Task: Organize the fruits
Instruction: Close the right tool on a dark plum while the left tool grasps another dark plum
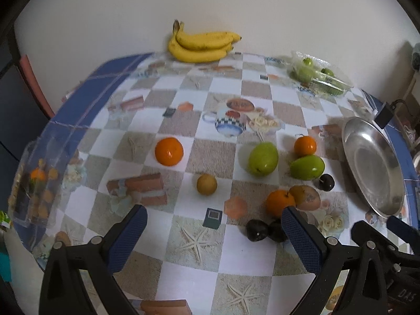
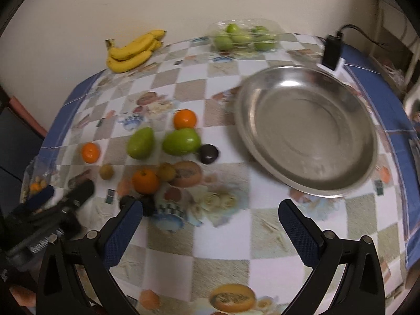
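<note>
left hand-held gripper (image 1: 214, 232) jaws apart, empty | right hand-held gripper (image 2: 210, 223) jaws apart, empty, stamped "das" | table (image 1: 189, 283): oranges (image 1: 168, 151), bananas (image 1: 200, 43), plate (image 2: 305, 131)

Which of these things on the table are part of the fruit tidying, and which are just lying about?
Part of the job:
- three oranges
- two green mangoes
- dark plums
- small brown fruits
- steel dish, nothing in it
- left gripper and right gripper, both open

Just lying about:
- bananas by the wall
- clear box of green fruit
- black device with cable
- patterned tablecloth
</note>
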Action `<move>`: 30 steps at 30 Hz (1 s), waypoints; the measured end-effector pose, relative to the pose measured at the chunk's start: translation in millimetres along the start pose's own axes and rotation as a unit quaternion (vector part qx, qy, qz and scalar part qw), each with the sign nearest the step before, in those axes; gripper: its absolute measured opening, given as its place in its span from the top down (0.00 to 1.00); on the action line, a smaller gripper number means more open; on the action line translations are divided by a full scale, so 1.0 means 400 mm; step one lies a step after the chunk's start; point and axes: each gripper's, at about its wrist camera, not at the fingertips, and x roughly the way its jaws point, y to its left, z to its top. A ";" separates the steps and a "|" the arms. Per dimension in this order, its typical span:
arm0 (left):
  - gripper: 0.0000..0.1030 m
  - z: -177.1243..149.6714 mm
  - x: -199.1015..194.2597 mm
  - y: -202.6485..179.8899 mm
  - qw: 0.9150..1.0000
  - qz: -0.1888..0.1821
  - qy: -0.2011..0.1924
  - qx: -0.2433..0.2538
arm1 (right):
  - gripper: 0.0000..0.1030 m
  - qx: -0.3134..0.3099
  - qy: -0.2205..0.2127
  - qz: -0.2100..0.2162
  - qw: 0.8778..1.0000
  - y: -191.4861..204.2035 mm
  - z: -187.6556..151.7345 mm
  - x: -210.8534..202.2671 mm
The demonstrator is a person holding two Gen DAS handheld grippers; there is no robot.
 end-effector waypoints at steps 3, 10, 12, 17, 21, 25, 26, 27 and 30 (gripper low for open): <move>0.00 0.002 0.013 0.021 1.000 -0.015 0.012 -0.023 | 0.00 -0.013 0.013 0.013 1.000 0.026 0.004 0.021; 0.05 0.002 0.049 0.064 0.995 -0.034 0.037 -0.083 | 0.06 -0.034 0.039 0.030 0.998 0.074 -0.003 0.065; 0.10 0.001 0.060 0.064 0.995 -0.033 0.045 -0.087 | 0.14 -0.041 0.051 0.041 0.997 0.092 -0.004 0.080; 0.14 -0.002 0.087 0.070 0.990 -0.058 0.070 -0.112 | 0.32 -0.049 0.080 0.060 0.994 0.125 -0.003 0.116; 0.19 -0.003 0.102 0.077 0.985 -0.075 0.084 -0.134 | 0.40 -0.036 0.093 0.075 0.992 0.131 0.003 0.136; 0.25 -0.003 0.114 0.077 0.982 -0.082 0.093 -0.142 | 0.51 -0.022 0.106 0.087 0.990 0.134 0.006 0.154; 0.27 -0.002 0.116 0.078 0.981 -0.083 0.094 -0.146 | 0.53 -0.018 0.109 0.089 0.990 0.133 0.007 0.159; 0.28 -0.002 0.118 0.079 0.981 -0.082 0.095 -0.148 | 0.55 -0.016 0.111 0.091 0.990 0.133 0.008 0.162; 0.28 0.000 0.123 0.081 0.980 -0.085 0.096 -0.153 | 0.60 -0.010 0.115 0.098 0.988 0.135 0.009 0.168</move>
